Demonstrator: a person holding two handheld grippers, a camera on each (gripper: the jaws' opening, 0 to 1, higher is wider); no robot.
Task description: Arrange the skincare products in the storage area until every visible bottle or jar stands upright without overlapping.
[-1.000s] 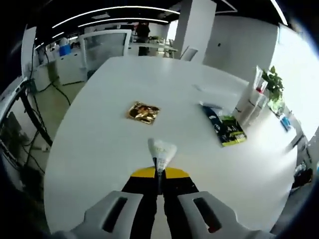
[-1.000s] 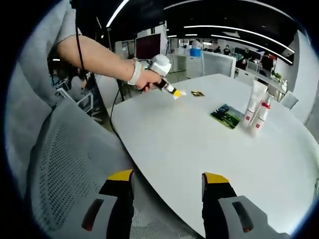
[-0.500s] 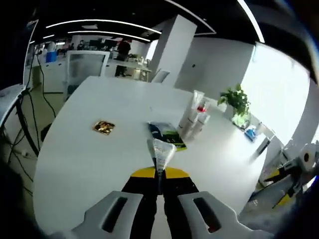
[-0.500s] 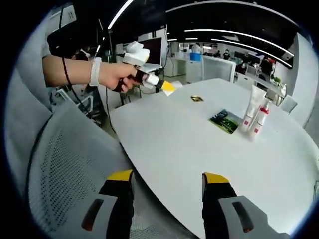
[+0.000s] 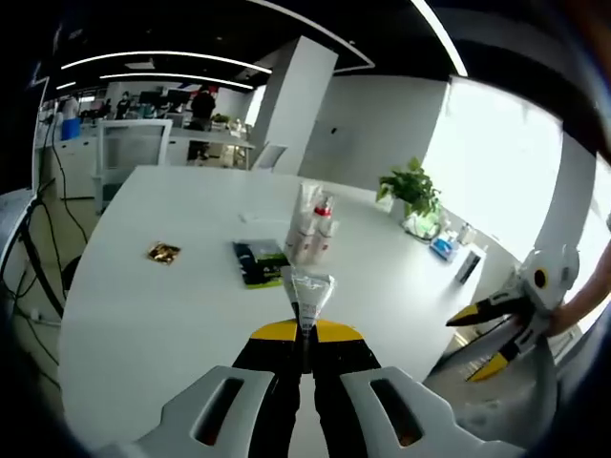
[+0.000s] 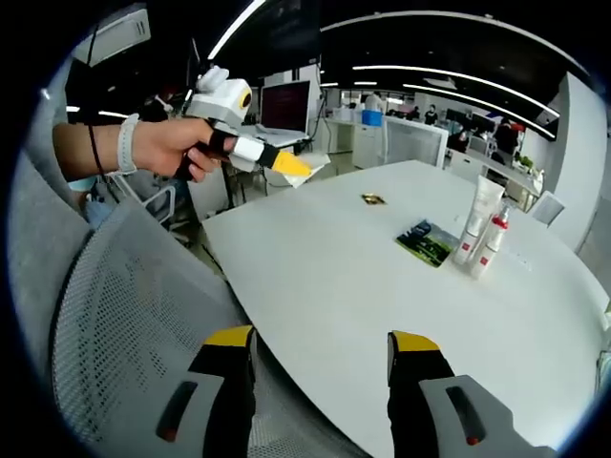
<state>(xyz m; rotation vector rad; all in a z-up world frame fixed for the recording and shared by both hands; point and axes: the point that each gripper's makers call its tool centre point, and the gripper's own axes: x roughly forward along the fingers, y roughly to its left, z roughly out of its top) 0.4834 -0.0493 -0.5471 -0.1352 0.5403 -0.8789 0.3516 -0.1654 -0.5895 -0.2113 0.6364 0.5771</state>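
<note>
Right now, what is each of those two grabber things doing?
Left gripper: jaws shut on a small white sachet, held above the table.
Right gripper: jaws open, holding nothing.

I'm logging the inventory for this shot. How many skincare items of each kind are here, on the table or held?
Upright bottles or tubes: 2
Flat sachets on the table: 2
Sachet held by the left hand-held gripper: 1
Total: 5
</note>
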